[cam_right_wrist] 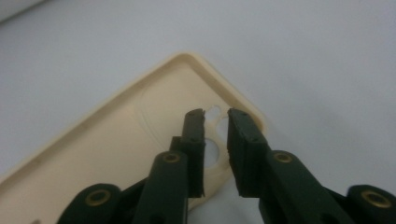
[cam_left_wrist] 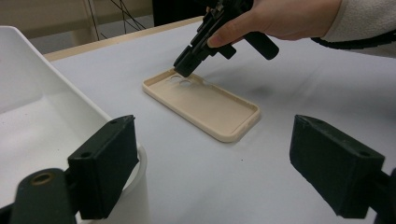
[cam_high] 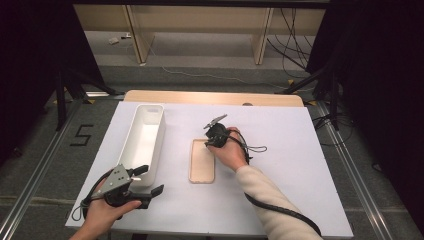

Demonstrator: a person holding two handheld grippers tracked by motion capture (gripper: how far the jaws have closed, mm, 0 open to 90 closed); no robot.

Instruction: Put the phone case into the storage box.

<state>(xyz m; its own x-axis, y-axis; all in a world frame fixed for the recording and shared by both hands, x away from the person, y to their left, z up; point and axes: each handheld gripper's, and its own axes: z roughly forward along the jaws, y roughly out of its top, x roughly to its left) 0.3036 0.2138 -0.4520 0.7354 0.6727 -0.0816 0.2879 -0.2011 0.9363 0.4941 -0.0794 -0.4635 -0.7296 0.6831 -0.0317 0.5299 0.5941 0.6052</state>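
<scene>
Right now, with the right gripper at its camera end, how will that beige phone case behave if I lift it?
The phone case is a thin open shell, so probably light and somewhat bendy. Lying flat on the white table, it may slide before lifting. The right gripper stands slightly open over its camera cutouts.

The phone case (cam_left_wrist: 205, 105) is beige plastic with a smooth, matt finish. The bin (cam_high: 145, 137) is white plastic, smooth with a slight sheen, and the counter (cam_high: 280, 185) carries a white matt covering over a light wooden top. The right tongs (cam_right_wrist: 215, 116) are black matt plastic with brass-coloured metal rivets.
</scene>
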